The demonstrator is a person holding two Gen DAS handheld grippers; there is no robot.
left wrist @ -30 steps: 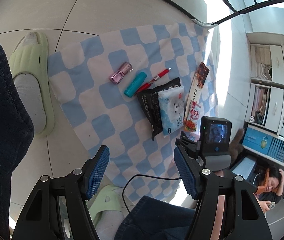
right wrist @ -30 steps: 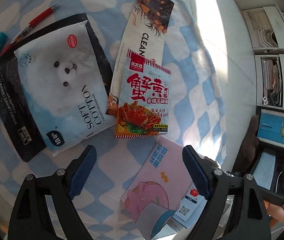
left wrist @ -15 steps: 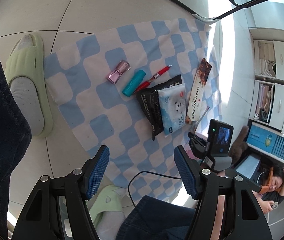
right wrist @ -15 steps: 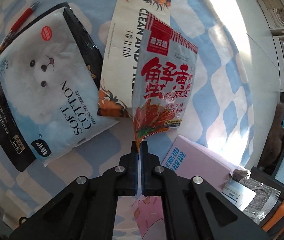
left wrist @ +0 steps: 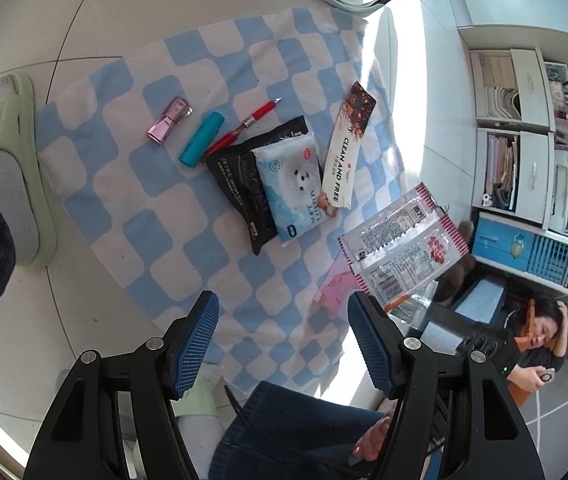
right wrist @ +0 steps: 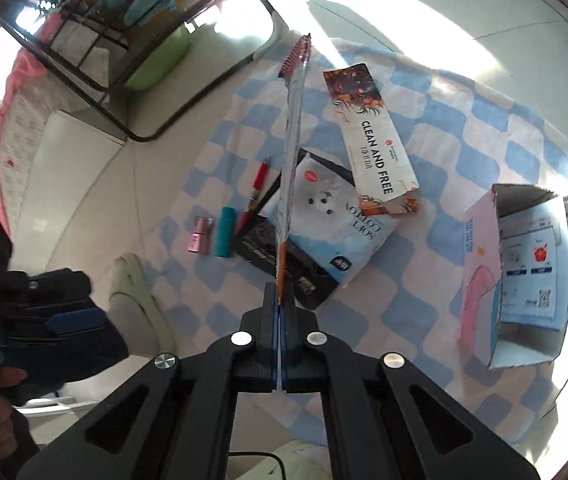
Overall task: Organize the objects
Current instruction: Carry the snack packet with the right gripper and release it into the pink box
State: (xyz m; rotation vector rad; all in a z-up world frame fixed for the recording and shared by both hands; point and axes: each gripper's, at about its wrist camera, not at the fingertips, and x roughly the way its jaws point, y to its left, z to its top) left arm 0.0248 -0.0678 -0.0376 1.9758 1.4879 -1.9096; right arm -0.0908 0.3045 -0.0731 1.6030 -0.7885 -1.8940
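My right gripper is shut on the bottom edge of a red-trimmed snack packet, which hangs edge-on in the air above the cloth; its printed back shows in the left wrist view. My left gripper is open and holds nothing, hovering over the near part of the blue-and-white checked cloth. On the cloth lie a pink bottle, a teal tube, a red pen, a black pouch, a white cotton-tissue pack and a long "CLEAN AND FREE" sachet.
An open pink-and-blue carton stands on the cloth's right side. A green slipper with a socked foot rests on the tiled floor to the left. A black-framed rack stands beyond the cloth. Shelves and a seated person are at right.
The right gripper closed on the snack packet's edge, lifted it off the cloth and rolled, so the packet now hangs edge-on. The left gripper drifted slightly and stayed open.
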